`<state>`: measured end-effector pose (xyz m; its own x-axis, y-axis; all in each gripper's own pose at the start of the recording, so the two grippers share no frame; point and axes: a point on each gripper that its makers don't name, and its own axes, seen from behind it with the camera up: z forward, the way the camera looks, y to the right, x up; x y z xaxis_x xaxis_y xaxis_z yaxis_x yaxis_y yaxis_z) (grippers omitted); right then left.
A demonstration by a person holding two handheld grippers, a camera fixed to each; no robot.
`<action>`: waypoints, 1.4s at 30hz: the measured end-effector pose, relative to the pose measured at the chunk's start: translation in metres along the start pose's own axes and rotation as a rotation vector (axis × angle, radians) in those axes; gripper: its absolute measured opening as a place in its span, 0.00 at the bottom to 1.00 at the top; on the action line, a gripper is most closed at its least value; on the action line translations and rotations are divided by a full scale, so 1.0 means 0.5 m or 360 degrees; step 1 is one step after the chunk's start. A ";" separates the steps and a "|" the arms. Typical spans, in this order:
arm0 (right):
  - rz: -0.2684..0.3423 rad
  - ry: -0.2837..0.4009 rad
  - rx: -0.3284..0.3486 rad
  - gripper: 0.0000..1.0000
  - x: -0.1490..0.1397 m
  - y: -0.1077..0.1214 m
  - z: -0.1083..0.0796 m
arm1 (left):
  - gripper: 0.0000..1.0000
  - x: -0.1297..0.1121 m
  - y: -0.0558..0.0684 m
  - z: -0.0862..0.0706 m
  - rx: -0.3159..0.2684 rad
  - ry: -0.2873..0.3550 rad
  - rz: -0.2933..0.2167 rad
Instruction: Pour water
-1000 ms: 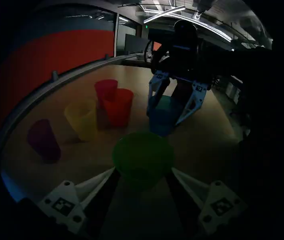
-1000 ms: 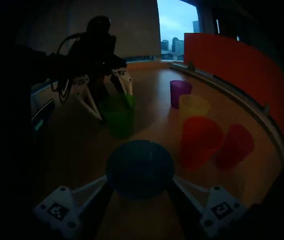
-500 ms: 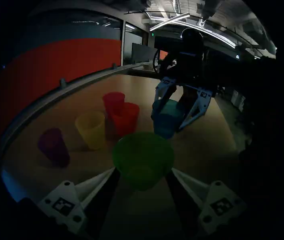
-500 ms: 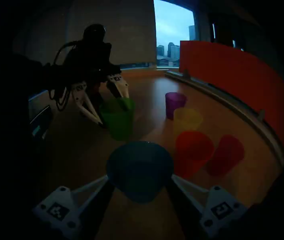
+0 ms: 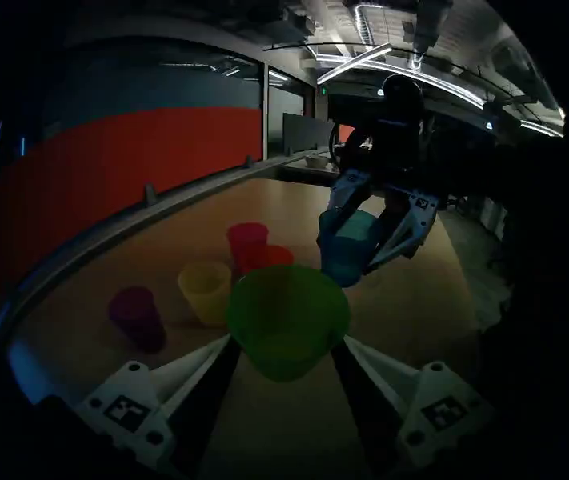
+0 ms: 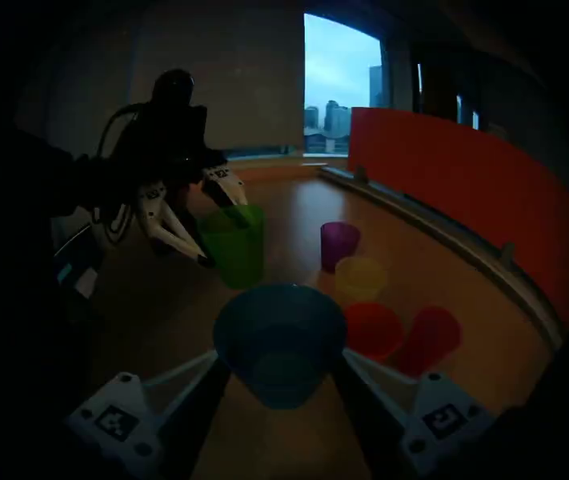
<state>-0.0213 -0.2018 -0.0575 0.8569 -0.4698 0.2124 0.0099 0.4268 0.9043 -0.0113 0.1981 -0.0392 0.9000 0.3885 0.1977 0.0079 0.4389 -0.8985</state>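
Up close, our left claw (image 5: 288, 356) gripped the green cup (image 5: 288, 316) and our right claw (image 6: 280, 364) the blue cup (image 6: 280, 336), both roughly upright over the worktop (image 5: 416, 300), spare cups (image 5: 204, 290) beyond, so we judged the pour yet to come.

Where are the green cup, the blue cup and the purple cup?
green cup (image 5: 288, 324): left gripper view, middle of its body.
blue cup (image 6: 280, 344): right gripper view, middle of its body.
purple cup (image 6: 338, 246): right gripper view, on its side wall.
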 end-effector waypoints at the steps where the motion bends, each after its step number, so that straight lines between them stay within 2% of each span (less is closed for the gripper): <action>1: 0.0002 0.0008 -0.0004 0.85 0.005 -0.001 -0.002 | 0.79 0.005 0.000 -0.003 0.0007 0.0010 -0.0002; 21: 0.0005 0.0111 -0.0054 0.85 0.075 -0.011 -0.024 | 0.80 0.069 -0.001 -0.054 0.0079 0.0206 -0.0039; 42: 0.0006 0.0218 -0.0093 0.85 0.141 -0.020 -0.045 | 0.80 0.122 0.000 -0.102 0.0159 0.0348 -0.0022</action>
<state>0.0507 -0.2218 -0.0602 0.9193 -0.3598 0.1597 0.0330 0.4745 0.8796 0.0658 0.1806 -0.0472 0.9731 0.2020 0.1104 -0.0124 0.5250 -0.8510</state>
